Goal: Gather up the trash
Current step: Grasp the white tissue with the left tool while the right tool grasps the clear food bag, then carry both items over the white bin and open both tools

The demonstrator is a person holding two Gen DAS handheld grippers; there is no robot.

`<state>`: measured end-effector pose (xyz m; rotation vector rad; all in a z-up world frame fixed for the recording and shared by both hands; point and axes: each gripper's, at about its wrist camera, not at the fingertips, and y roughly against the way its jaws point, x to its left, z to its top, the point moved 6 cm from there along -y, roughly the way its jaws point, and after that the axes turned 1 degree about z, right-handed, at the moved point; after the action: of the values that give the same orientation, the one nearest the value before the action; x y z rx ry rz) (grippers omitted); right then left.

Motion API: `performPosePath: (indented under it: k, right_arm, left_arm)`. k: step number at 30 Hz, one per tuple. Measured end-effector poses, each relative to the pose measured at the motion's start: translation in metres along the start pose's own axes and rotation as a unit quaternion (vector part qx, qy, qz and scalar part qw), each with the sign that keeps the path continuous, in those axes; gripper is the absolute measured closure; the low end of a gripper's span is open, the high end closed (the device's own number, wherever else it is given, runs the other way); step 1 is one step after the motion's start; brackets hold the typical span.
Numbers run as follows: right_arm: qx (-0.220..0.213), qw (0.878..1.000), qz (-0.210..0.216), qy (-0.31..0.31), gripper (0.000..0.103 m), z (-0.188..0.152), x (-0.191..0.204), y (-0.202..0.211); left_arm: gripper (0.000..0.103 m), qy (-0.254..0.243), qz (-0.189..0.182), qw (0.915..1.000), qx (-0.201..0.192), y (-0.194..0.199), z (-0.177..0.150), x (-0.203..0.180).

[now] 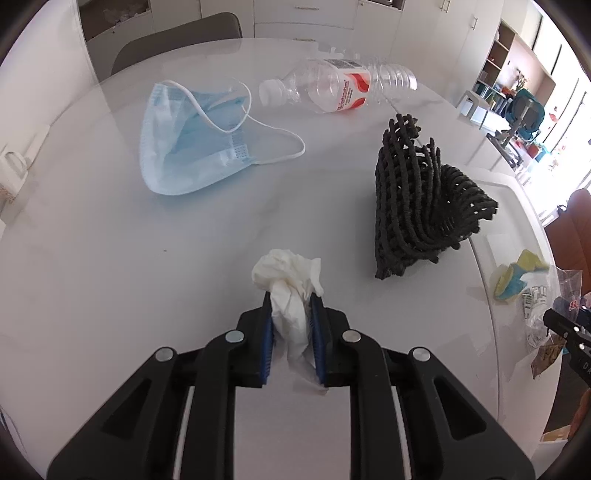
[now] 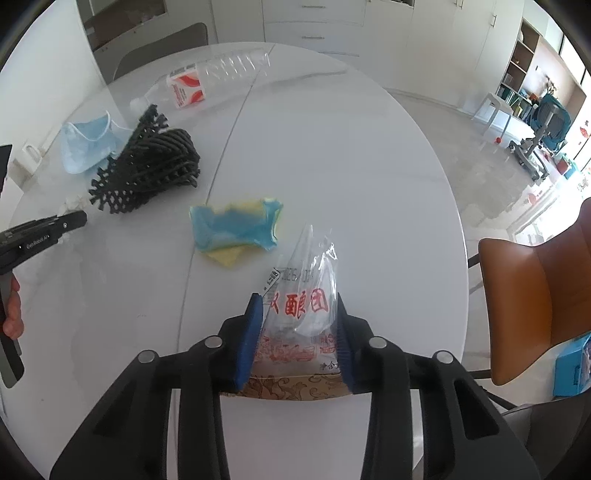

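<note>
Tissue (image 1: 287,291) pinched in left tongs (image 1: 291,295), apparently angled steeply down.

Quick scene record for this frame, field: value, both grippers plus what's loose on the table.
left gripper: shut on crumpled tissue
right gripper: shut on clear printed plastic bag
loose on table: blue face mask, empty plastic bottle, blue-yellow wrapper
also: black woven basket, tipped on its side

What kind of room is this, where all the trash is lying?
Probably a dining room in a home. A big white table has chairs around it, like the orange chair; white cabinets line the wall, and shelves stand farther off.
</note>
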<state>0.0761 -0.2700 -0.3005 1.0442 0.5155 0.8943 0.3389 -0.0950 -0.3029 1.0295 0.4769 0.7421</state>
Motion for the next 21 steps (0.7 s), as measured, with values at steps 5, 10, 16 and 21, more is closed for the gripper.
performPosePath:
  k: [5, 10, 16, 21]
  right_arm:
    - [-0.005, 1.000, 0.014, 0.000, 0.071, -0.001, 0.001, 0.013]
    - [-0.008, 0.999, 0.032, -0.005, 0.071, -0.004, -0.002, 0.026]
    - [-0.018, 0.998, 0.056, 0.001, 0.071, -0.010, -0.002, 0.055]
    - [-0.025, 0.996, 0.081, 0.019, 0.071, -0.018, -0.003, 0.091]
  left_arm:
    - [0.086, -0.004, 0.002, 1.0000, -0.006, 0.018, 0.002, -0.004]
    - [0.086, -0.016, 0.010, 0.9997, -0.014, 0.040, -0.002, -0.012]
    - [0.086, -0.029, 0.004, 0.9994, -0.020, 0.070, -0.017, -0.031]
    - [0.086, -0.032, -0.015, 0.9992, -0.021, 0.106, -0.045, -0.063]
